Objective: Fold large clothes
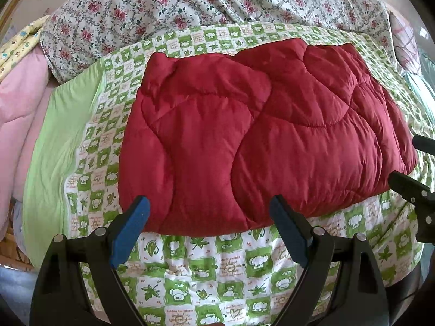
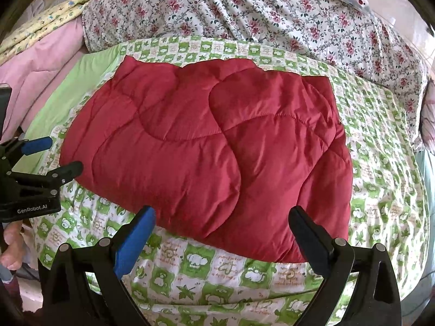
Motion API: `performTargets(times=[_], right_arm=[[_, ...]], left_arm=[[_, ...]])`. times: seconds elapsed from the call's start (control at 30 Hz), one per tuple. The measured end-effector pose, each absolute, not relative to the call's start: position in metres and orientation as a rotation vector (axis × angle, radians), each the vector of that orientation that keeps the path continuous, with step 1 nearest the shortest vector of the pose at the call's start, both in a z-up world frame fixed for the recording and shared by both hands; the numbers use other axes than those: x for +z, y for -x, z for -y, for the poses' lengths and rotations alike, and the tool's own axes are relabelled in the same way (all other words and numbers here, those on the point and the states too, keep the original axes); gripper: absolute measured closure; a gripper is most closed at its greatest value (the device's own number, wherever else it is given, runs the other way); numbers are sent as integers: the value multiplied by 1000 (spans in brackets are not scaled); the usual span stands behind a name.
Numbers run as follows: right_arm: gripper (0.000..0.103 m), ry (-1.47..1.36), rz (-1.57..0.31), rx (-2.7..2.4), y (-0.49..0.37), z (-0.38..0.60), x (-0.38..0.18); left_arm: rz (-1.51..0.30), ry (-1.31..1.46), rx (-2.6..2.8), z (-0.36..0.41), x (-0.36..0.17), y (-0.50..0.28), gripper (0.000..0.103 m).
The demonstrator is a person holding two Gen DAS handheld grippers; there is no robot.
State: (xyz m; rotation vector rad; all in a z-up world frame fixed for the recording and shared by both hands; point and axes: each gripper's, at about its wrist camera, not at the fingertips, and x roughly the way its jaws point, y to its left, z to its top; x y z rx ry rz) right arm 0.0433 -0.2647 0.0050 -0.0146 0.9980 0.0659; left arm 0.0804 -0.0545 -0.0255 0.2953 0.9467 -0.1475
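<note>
The folded red quilted garment (image 1: 261, 135) lies flat on the green-checked sheet (image 1: 217, 279) just ahead of both claws, the left gripper (image 1: 209, 217) and right gripper (image 2: 221, 228) each gaping wide, holding nothing.

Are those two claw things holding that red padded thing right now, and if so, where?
Nothing is held. The left gripper and right gripper are both open, just short of the red quilted garment's near edge.

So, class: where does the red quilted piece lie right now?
In both wrist views the red quilted piece lies folded on the green checked sheet, ahead of both open grippers, with the floral bedding beyond it.
</note>
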Motion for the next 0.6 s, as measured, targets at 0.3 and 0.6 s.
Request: performTargets(times=[0.3,0.6], right_arm=[[4,14,-1001,70,-48,268,4],[4,14,-1001,71,-49,268,4]], left_arm=[[-951,-287,-152,56,-25,-86,12],[-946,-285,-156,58,-25,-85,12]])
